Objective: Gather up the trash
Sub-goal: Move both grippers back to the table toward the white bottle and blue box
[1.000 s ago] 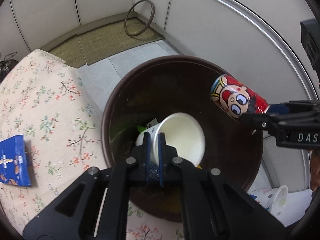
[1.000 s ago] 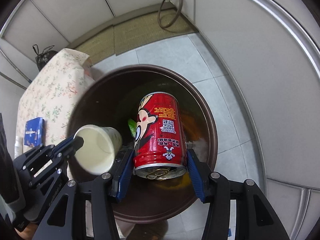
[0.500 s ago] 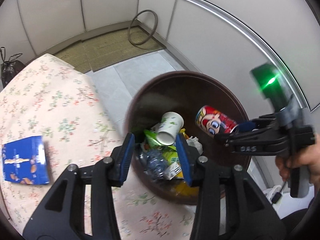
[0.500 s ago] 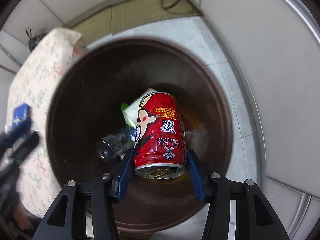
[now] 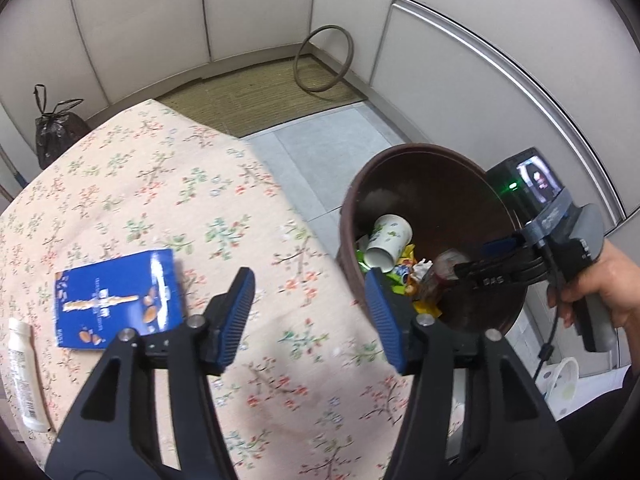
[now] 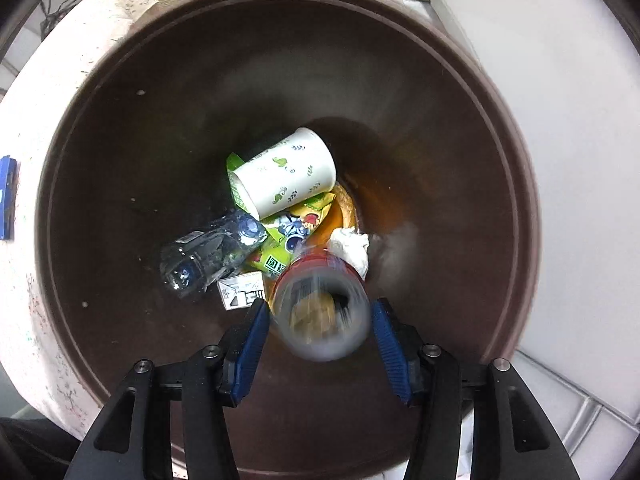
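Note:
The brown bin point(image 5: 432, 152) stands beside the floral-cloth table point(image 5: 160, 184). A paper cup point(image 5: 388, 236) lies on the rubbish inside it. My left gripper point(image 5: 309, 280) hangs over the table edge, its jaws opening with nothing between them. A blue snack box point(image 5: 116, 296) and a white tube point(image 5: 24, 376) lie on the cloth to its left. My right gripper point(image 6: 320, 308) points down into the bin point(image 6: 280, 4), jaws opening. The red can point(image 6: 324, 320) is blurred between its pads, clear of both. Below lie the cup point(image 6: 288, 172), a plastic bottle point(image 6: 208, 252) and wrappers.
A hand point(image 5: 600, 292) holds the right gripper at the bin's far side. A black rubbish bag point(image 5: 56, 128) sits on the floor behind the table. A brown ring point(image 5: 324, 58) leans on the wall by a mat. Crumpled tissue point(image 6: 352, 244) lies in the bin.
My left gripper opened and let go of the paper cup, which dropped into the bin, then drew back over the table. My right gripper sank into the bin and the can has come loose.

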### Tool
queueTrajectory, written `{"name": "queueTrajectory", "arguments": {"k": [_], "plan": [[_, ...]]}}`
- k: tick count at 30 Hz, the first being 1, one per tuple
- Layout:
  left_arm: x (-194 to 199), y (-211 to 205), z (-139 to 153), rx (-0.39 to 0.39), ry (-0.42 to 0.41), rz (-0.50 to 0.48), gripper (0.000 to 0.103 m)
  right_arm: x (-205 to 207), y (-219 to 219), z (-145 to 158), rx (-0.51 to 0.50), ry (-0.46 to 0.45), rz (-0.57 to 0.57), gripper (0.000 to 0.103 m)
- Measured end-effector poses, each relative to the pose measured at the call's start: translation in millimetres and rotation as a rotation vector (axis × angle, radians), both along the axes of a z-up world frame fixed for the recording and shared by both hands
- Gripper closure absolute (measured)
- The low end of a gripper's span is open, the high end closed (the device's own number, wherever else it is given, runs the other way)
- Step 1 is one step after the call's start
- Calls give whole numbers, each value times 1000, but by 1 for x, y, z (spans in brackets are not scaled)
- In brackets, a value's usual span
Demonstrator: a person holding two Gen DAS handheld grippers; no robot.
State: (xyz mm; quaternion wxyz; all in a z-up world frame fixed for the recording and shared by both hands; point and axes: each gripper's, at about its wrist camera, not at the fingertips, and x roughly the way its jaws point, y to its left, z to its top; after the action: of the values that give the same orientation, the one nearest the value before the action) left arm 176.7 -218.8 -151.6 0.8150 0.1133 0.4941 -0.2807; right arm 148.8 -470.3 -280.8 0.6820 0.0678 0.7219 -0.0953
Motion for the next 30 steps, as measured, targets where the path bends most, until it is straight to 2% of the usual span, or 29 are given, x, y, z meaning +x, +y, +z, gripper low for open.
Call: {"name": "queueTrajectory", "arguments": {"k": [7,13,17,22,30], "plan": [[-8,29,15,19,-40,22,29,-9,6,57,-24,-119,-8,39],[-19,60,30,25,-81,44,26,-22,21,117,-29,-263,-17,36],[-22,81,38,27,-95,65,24,-22,37,143,-19,-334,-9,34],[-23,111,42,25,-91,104,22,-13,70,163,5,-409,6,30],[-19,172,37,59,-89,206,21,8,121,176,48,-474,75,27]]}}
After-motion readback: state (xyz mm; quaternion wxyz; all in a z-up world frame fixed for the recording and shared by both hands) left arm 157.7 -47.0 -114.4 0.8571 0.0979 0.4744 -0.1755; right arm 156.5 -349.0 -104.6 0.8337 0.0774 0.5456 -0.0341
